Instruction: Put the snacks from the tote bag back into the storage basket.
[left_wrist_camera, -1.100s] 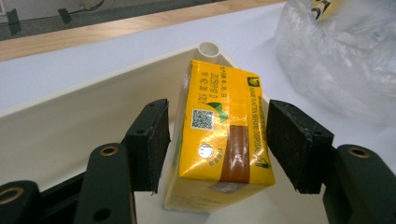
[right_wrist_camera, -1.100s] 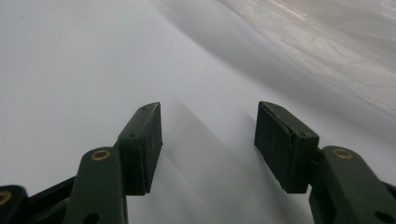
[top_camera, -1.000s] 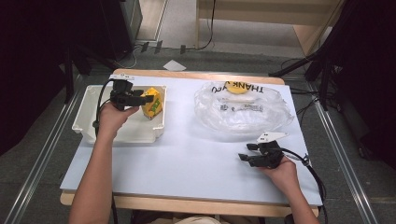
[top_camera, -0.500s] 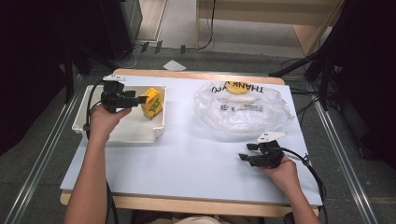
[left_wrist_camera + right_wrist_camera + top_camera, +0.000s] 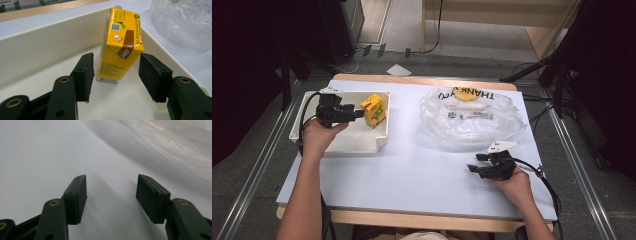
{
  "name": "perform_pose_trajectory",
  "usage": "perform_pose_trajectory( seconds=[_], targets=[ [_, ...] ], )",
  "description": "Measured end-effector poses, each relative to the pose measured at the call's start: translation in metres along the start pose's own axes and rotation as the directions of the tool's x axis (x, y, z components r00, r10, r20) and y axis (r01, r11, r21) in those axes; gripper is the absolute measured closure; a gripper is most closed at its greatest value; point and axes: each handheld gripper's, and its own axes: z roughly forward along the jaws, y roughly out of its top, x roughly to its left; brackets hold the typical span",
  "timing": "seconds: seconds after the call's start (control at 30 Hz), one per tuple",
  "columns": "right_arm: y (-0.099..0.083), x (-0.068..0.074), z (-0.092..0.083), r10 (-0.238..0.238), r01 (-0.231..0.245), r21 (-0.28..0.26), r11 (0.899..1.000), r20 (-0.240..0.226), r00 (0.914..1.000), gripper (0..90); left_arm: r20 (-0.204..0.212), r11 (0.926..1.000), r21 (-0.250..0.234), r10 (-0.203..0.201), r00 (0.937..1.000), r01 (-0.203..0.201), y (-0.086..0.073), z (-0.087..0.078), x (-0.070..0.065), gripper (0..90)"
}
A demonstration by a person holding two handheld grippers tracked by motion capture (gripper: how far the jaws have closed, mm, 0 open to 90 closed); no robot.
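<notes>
My left gripper (image 5: 358,114) has drawn back from the yellow drink carton (image 5: 375,110), which now stands by itself, upright, in the white tray (image 5: 362,146) near the left edge of the surface (image 5: 422,175), close against the tray's far right corner. In the left gripper view the carton (image 5: 120,47) sits just ahead of my fingertips, apart from both pads (image 5: 86,72), so I am holding nothing; the jaws have just been closing a little from their widest but remain parted with only air between them. I judge that the carton has been delivered into the tray and that my left hand is on its way out. Compared with a second ago, when my left gripper was right at the carton deeper over the tray, the hand has slid toward the tray's left side and the carton stands free where it was set. My right gripper (image 5: 476,163) rests near the front right of the surface, in front of the clear plastic bag (image 5: 472,117), jaws spread and empty, where it was before. The bag, with something yellow at its far edge, looks unchanged, so I'd guess it's next.
</notes>
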Motion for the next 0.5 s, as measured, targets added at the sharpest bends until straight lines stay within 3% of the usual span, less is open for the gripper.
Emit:
perform_pose_trajectory(
  seconds=[0.07,0.13,0.2,0.27,0.4,0.5],
  targets=[
    [0.000,0.000,0.000,0.002,-0.002,0.001,1.000,0.000,1.0000,43.1,0.012,1.0000,-0.003,-0.004,0.9999,0.004,-0.003,0.000,0.000,50.8],
    [0.000,0.000,0.000,0.001,-0.001,0.001,1.000,0.000,1.0000,43.1,0.039,1.0000,0.001,0.004,0.9992,-0.004,-0.006,0.002,-0.001,58.7],
    [0.000,0.000,0.000,-0.002,0.002,0.000,1.000,0.000,1.0000,43.1,0.021,0.9999,0.005,0.015,0.9997,-0.015,-0.008,0.002,-0.002,62.0],
    [0.000,0.000,0.000,-0.001,0.001,0.000,1.000,0.000,1.0000,43.1,0.055,1.0000,-0.008,0.000,0.9985,0.000,-0.010,0.000,0.000,65.4],
    [0.000,0.000,0.000,0.002,-0.002,0.000,1.000,0.000,1.0000,43.1,0.073,0.9999,-0.012,0.000,0.9973,0.001,-0.015,0.000,-0.001,77.7],
    [0.000,-0.001,0.000,0.003,-0.003,-0.002,1.000,-0.001,1.0000,43.2,0.077,0.9997,0.016,0.019,0.9969,-0.020,-0.017,0.004,-0.004,85.7]
  ],
)
